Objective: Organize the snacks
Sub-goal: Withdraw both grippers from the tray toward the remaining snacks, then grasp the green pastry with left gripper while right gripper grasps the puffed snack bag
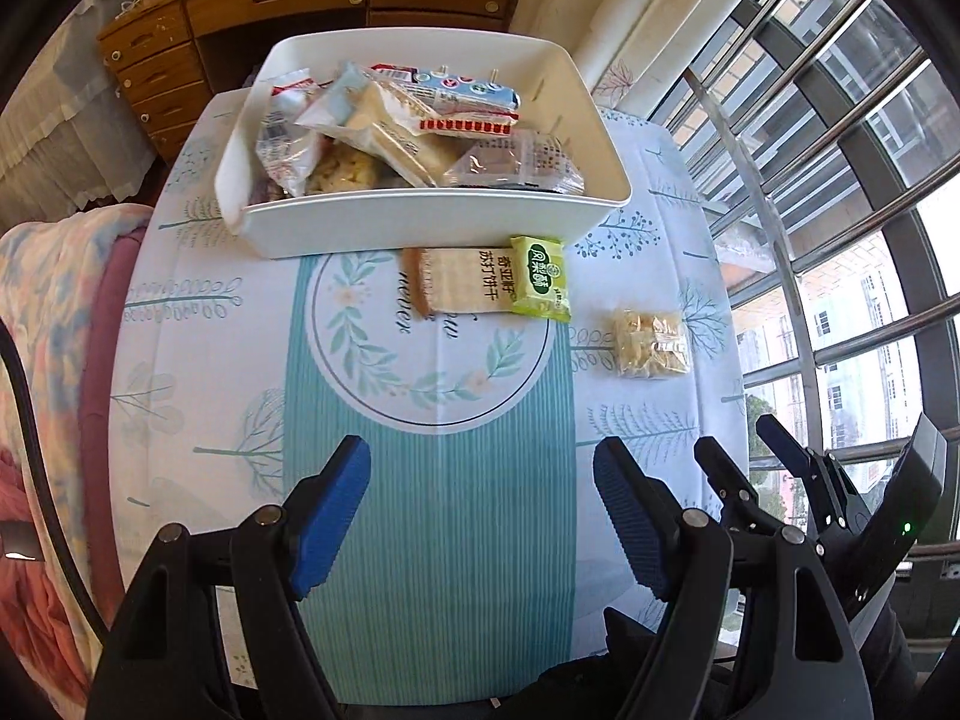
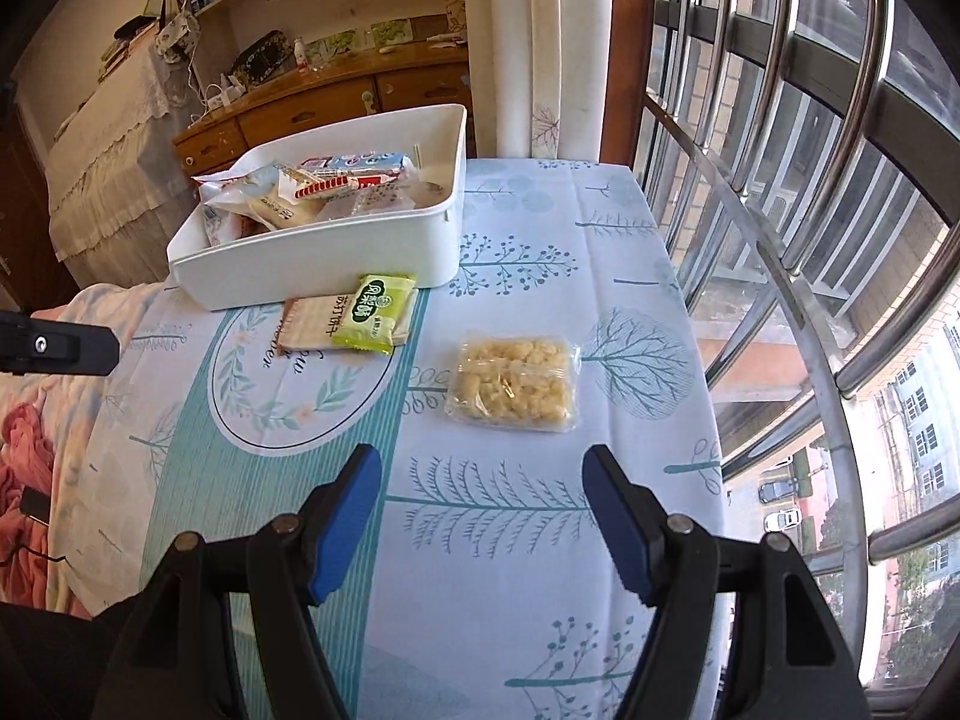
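Note:
A white bin holding several snack packets stands at the far side of the table. In front of it lie a beige cracker packet with a green packet partly on top, and a clear packet of yellow puffed snacks to the right. My left gripper is open and empty over the near table, well short of the packets. My right gripper is open and empty, just short of the puffed snack packet; it also shows at the lower right of the left wrist view.
The table has a blue and white printed cloth. A window with metal bars runs along the right. A wooden desk with drawers stands behind the table. A bed with a pink blanket lies at the left.

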The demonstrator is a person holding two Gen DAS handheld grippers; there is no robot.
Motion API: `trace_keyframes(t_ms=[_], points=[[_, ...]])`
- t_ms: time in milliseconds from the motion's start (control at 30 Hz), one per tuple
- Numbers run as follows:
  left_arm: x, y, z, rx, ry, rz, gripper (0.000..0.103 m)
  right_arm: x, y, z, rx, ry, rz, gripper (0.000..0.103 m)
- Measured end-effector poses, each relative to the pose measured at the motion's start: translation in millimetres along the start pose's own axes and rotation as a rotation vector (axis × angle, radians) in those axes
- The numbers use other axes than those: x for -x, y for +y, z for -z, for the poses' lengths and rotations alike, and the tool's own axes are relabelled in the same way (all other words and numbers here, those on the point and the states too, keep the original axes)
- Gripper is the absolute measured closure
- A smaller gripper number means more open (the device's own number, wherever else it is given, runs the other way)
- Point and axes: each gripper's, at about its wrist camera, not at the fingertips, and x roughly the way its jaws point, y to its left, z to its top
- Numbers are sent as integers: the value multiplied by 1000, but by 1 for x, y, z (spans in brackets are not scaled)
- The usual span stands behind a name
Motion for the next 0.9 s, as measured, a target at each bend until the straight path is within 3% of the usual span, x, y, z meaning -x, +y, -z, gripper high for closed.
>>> trace_keyframes(t_ms=[267, 367, 500, 900], points=[[-44, -30, -29, 31, 61, -54, 27, -30, -16, 4, 59, 55, -37, 32], [-63, -36, -40, 45, 87, -70, 27, -42, -18, 7, 80, 82, -28, 24], [-86, -41, -53, 56, 119, -96, 27, -56, -21, 7, 93, 95, -45, 23], [-147, -48, -90, 82, 164, -124, 27, -94, -18, 1, 167, 44, -53, 23]])
